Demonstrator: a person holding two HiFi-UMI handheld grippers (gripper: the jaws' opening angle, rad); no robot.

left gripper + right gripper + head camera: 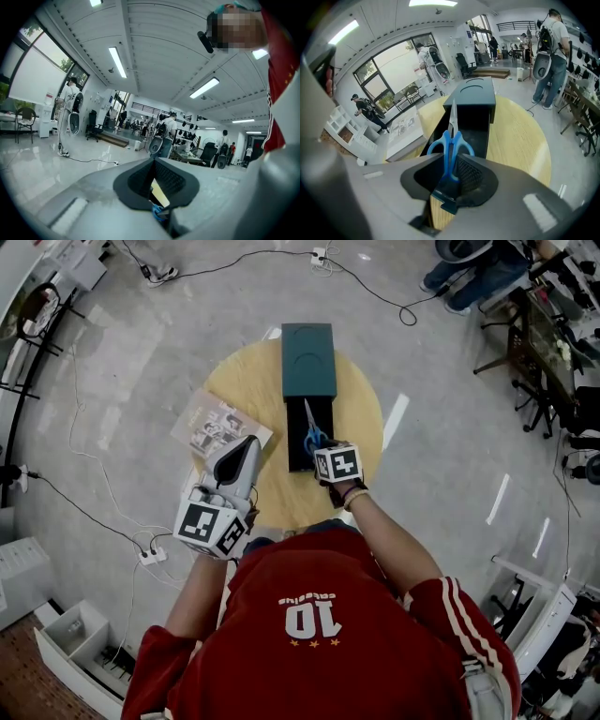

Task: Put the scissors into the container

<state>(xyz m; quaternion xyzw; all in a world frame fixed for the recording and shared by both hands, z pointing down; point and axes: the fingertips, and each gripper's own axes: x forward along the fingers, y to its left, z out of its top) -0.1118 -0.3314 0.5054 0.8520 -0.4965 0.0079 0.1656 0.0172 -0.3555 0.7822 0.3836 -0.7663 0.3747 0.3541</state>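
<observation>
Blue-handled scissors (313,435) (451,140) hang with the blades pointing away from me over the open black tray (298,457) of a dark green container (307,357) (474,93). My right gripper (319,450) (451,163) is shut on the scissors' handles, just above the near end of the tray. My left gripper (246,448) (153,161) is off to the left of the container, tilted upward toward the ceiling. Its pads meet at the tips and hold nothing.
The container lies along the middle of a round wooden table (244,381). An illustrated booklet (217,425) (405,129) overhangs the table's left edge. Cables and a power strip (150,556) lie on the floor, and a white shelf unit (75,643) stands at lower left.
</observation>
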